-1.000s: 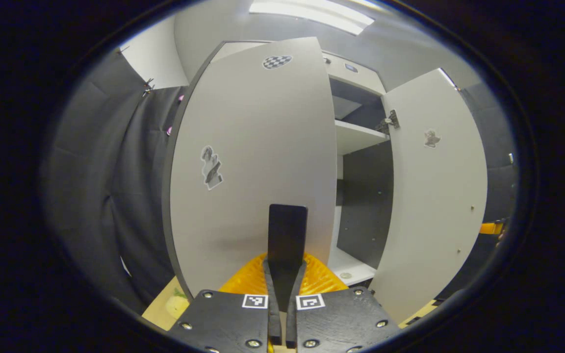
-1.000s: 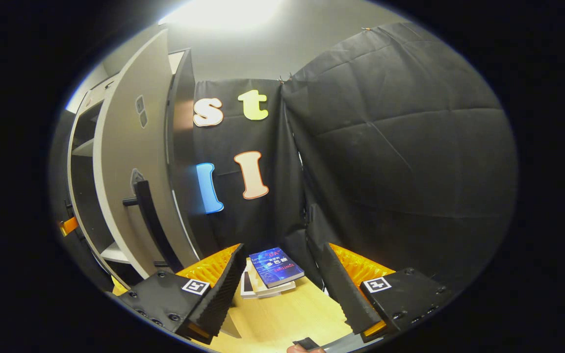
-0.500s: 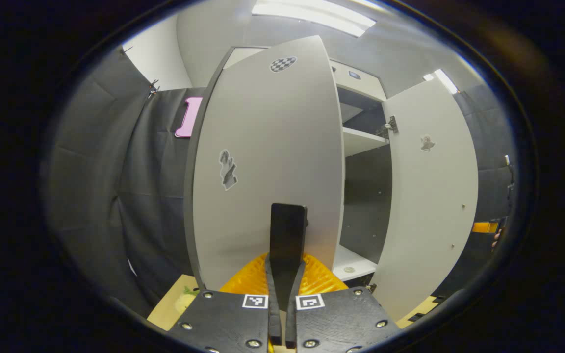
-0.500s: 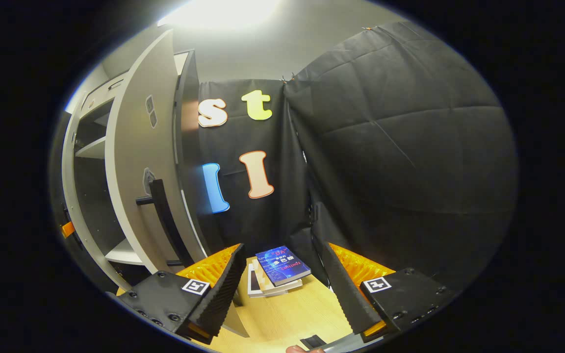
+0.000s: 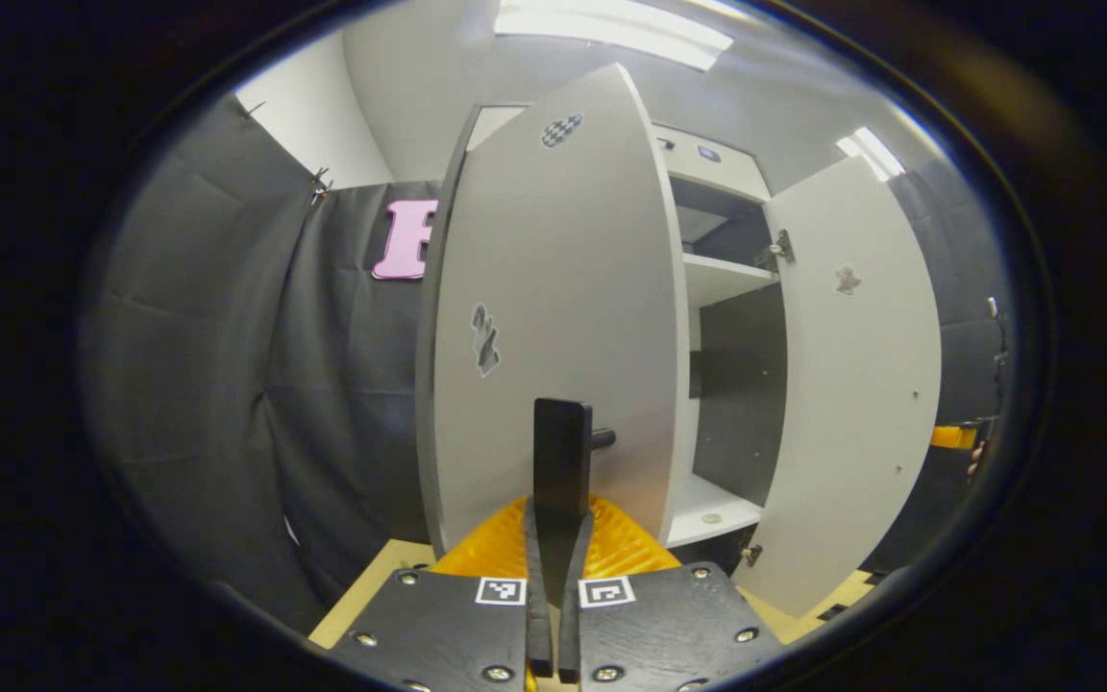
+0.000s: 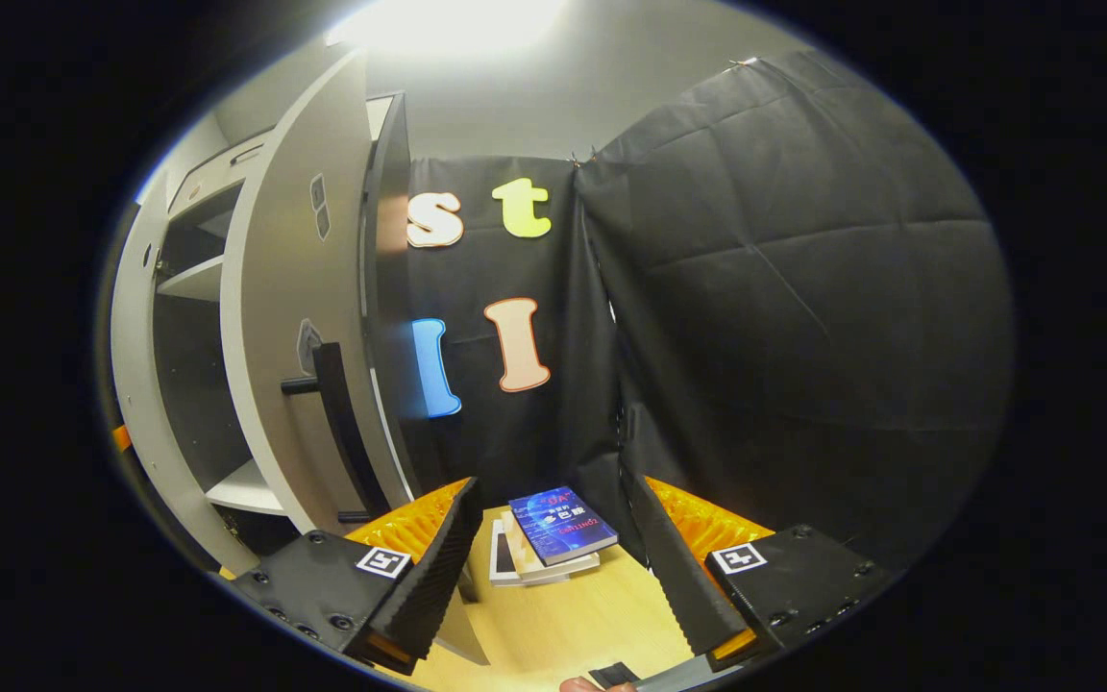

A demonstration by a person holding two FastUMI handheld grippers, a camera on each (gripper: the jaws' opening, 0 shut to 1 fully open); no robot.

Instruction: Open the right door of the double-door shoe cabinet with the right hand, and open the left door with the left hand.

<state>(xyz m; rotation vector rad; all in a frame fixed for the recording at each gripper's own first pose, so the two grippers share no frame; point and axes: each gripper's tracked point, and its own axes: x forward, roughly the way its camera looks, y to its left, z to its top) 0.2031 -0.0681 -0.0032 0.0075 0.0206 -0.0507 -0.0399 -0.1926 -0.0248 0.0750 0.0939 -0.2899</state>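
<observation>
Left door handle [image 5: 561, 461] clamped between my left gripper [image 5: 558, 538] fingers, bar vertical, dead ahead; left door [image 5: 553, 317] swings beyond. Right gripper [image 6: 553, 567] gapes empty; right door [image 6: 299, 317] open, up-left of it.

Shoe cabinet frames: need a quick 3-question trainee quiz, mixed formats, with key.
1. True or false: the left gripper is shut on the left door's handle.
2. Multiple choice: the right gripper is A) clamped on the right door's handle, B) open and holding nothing, C) gripping a book.
3. Fill in: on the wooden floor ahead of the right gripper lies a stack of ____.

Key: 1 true; 2 B; 3 books.
</observation>
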